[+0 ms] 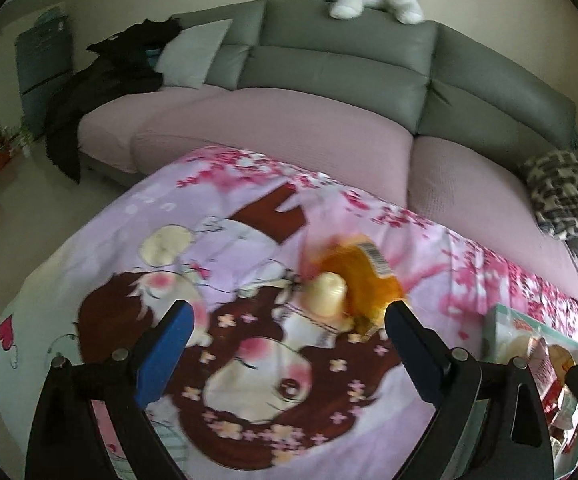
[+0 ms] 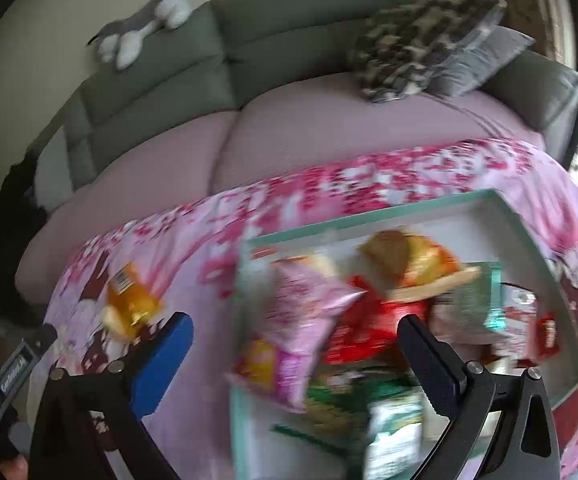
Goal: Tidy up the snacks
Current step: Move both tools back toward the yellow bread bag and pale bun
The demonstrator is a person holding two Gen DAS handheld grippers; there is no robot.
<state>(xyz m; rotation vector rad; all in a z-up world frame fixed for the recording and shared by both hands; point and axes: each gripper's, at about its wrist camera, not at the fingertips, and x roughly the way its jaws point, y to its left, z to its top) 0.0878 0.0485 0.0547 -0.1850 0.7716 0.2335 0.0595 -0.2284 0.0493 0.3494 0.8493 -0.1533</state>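
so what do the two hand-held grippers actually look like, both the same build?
Same build. The left hand-held gripper and the right hand-held gripper each have a black angular frame with round silver pivot pins, one finger faced with a bright blue pad and one with a dark pad. No cables or sleeves show.

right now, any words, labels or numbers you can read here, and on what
None can be read.
orange snack packet: white barcode label, digits blurred.
snack packets in the teal box: print smeared by motion.
left gripper body, seen from the right wrist: lettered plate, too blurred.
pink cartoon cloth: pictures only.
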